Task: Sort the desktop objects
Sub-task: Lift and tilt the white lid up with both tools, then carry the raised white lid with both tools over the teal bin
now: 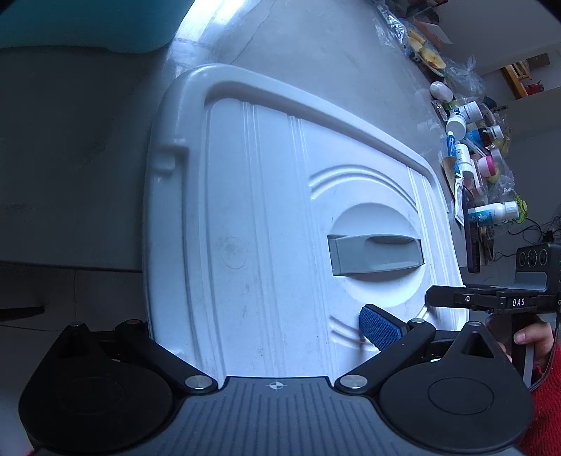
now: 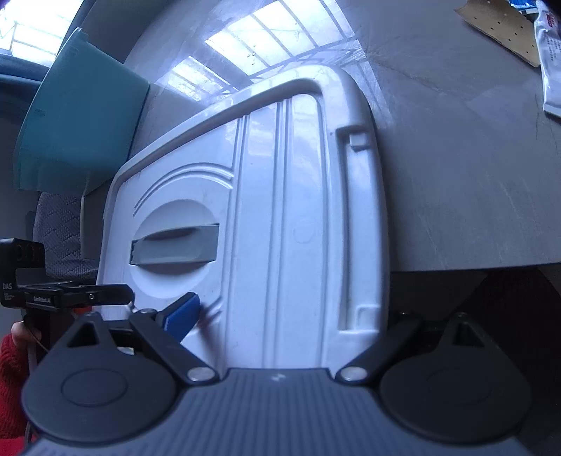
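A white plastic box lid (image 1: 266, 217) with a grey recessed handle (image 1: 375, 254) lies on the grey table and fills both views; it also shows in the right wrist view (image 2: 287, 217) with its handle (image 2: 175, 245). My left gripper (image 1: 252, 336) straddles the lid's near edge, jaws wide; one blue pad (image 1: 380, 329) rests on top of the lid and the other finger is hidden below it. My right gripper (image 2: 280, 315) straddles the near edge likewise, one blue pad (image 2: 182, 314) on top. Each gripper shows in the other's view.
A teal bin (image 2: 80, 133) stands beyond the lid at the left. Several small bottles and bags (image 1: 470, 147) crowd the table's far right. A white tube (image 2: 550, 59) and brown card (image 2: 501, 31) lie at the right. The table edge (image 2: 473, 268) runs close by.
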